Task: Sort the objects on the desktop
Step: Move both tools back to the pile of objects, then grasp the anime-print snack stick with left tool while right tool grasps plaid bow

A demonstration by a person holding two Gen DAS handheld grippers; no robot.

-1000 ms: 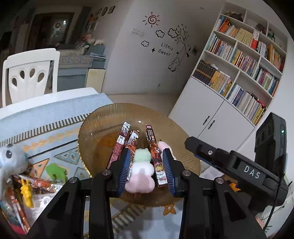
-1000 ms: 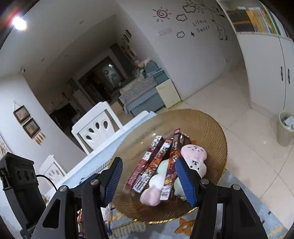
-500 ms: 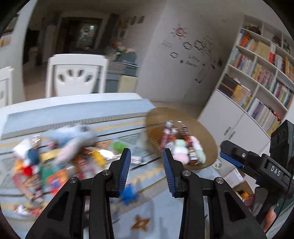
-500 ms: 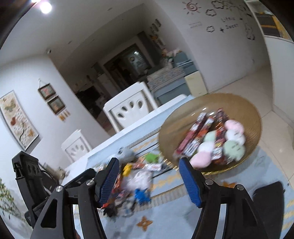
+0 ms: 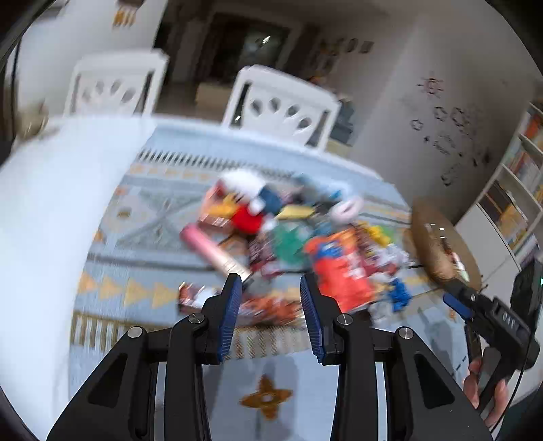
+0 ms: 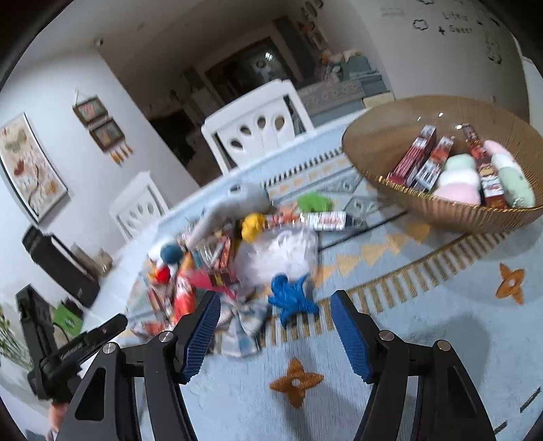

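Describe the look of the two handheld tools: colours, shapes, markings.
Both the left tool and the right tool are matte black, angular frames with silver screws. Each has two flat fingers faced with ribbed blue pads. The left-wrist view shows white lettering, too blurred to read, on the right tool's body, and a bare hand gripping its handle.

Readable text is scarce here. In the right wrist view we make out "Sweet" on the wall decal (image 6: 459, 28), with a line above it that looks like "Life's" but is too soft for us to confirm. In the left wrist view the other handheld tool (image 5: 505, 322) carries a white label, possibly "DAS", blurred. Snack box (image 6: 411, 159) print: we can't resolve it.
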